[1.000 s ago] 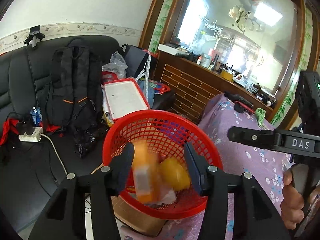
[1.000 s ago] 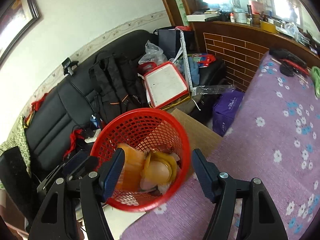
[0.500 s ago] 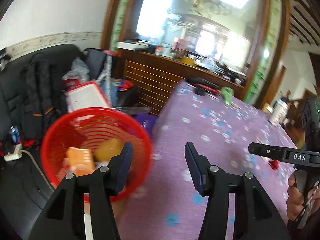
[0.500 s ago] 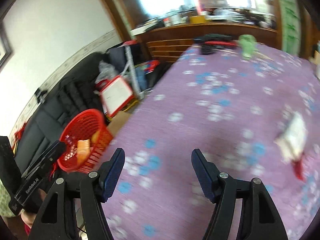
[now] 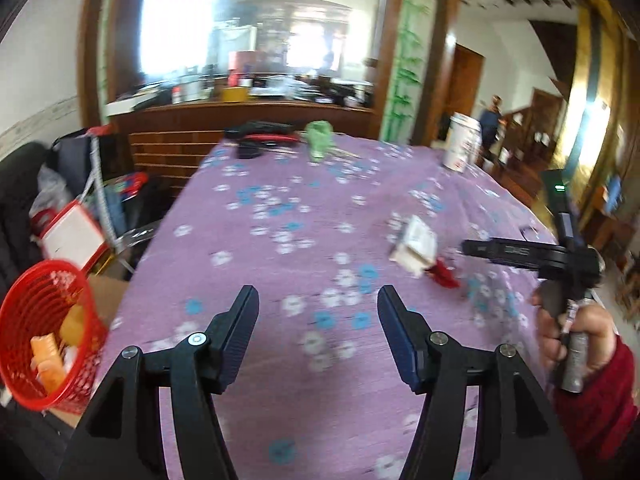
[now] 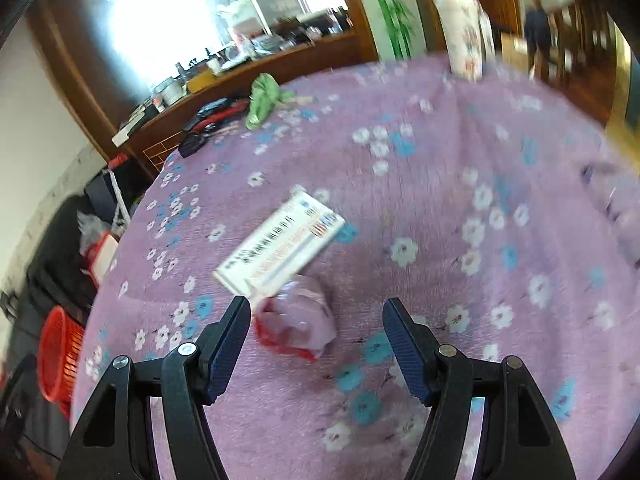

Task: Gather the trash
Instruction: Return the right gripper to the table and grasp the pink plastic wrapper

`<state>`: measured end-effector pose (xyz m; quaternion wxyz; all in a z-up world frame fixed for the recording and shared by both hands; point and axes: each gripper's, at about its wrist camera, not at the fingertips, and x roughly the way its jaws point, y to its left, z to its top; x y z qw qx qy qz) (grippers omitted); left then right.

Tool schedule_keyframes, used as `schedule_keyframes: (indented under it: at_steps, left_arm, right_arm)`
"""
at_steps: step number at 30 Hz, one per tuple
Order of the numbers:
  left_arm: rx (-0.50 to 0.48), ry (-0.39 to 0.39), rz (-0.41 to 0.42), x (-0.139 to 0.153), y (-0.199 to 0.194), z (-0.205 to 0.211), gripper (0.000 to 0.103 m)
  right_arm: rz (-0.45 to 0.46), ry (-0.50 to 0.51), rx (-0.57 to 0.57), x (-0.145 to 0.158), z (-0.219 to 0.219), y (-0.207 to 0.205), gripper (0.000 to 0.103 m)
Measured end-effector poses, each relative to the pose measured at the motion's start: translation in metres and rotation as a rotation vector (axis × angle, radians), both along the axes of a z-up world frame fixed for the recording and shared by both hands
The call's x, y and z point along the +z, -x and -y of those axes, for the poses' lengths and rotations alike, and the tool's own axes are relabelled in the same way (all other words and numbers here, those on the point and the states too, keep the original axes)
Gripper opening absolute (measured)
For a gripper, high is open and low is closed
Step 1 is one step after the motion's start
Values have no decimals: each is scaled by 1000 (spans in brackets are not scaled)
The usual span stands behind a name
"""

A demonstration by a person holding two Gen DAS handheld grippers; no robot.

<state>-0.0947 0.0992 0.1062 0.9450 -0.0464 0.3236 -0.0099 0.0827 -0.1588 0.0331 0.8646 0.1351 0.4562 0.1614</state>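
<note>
A red mesh basket (image 5: 44, 340) with orange and yellow trash in it stands past the left edge of the purple flowered table (image 5: 280, 240); it also shows as a red basket (image 6: 60, 356) at far left in the right wrist view. A white printed box (image 6: 280, 244) and a crumpled pink-and-red wrapper (image 6: 296, 324) lie on the cloth. My right gripper (image 6: 316, 344) hovers open just over the wrapper, not touching it. My left gripper (image 5: 316, 330) is empty above bare cloth, its jaws opening. The left wrist view shows the white box (image 5: 416, 246), the red wrapper (image 5: 442, 274) and the right gripper (image 5: 520, 250) in a hand.
A green cloth (image 6: 264, 100), dark and red items (image 6: 212, 114) and a white bucket (image 5: 462, 142) sit at the table's far end. A black sofa with bags (image 5: 60, 200) lies left of the table. A person (image 6: 538, 28) stands far off.
Both grippers swung right, from over the red basket to over the table. The orange item the left gripper held now lies in the basket. The right gripper came over the wrapper and box.
</note>
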Motion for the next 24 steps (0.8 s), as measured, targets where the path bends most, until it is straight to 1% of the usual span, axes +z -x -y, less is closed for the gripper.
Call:
schedule_keyframes:
  at_steps: [2,3,5,6,7,8,10,12,13,15,17,19,20,24]
  left_arm:
    - [-29,-8,-17,1,-9,15,62]
    - [-37,-9,-24,1,-12,20,62]
    - [-48,-8,-39,3,-20,30,62]
    - [-52,-6,-46,3,-22,33,62]
    - [-56,-1,-53,4,-26,37,62]
    - [-58,3,-61,4,-30,39,62]
    - [-60,3,-73,4,-39,46,63]
    - [-63,-3,-80,4,-47,53,65]
    - [-66,-9,-85,4,-52,58,66]
    - [-74,-26,-95,3,-61,69,69]
    - [-86,-56,-104,2,-72,82,70]
    - [-110,-91,-116,0,-84,96,72]
    - [-120,-108,-123,-2,-91,103,76]
    - [-162,-190,-154,-12,-122,130,80]
  right_arm:
    - [-7,-34,23,-9,-3,-4,72]
    - [-4,-33,32,-12,-5,-4,70]
    - [-12,-21,55,-18,-10,-6,59]
    - [-12,-26,67,-20,-12,-6,56]
    - [-9,-40,89,-20,-13,-6,46]
    - [-3,-38,96,-20,-17,-3,44]
    - [30,-31,82,-17,-13,0,42]
    - [48,-68,62,-14,-4,1,39]
    - [62,-93,28,-11,5,2,39]
    - [86,-99,-28,-7,17,2,39]
    - [96,-125,-88,-3,32,3,39]
    - [94,-163,-124,-2,43,3,39]
    - [94,-174,-139,-2,48,3,39]
    - [104,-198,-220,0,68,5,39]
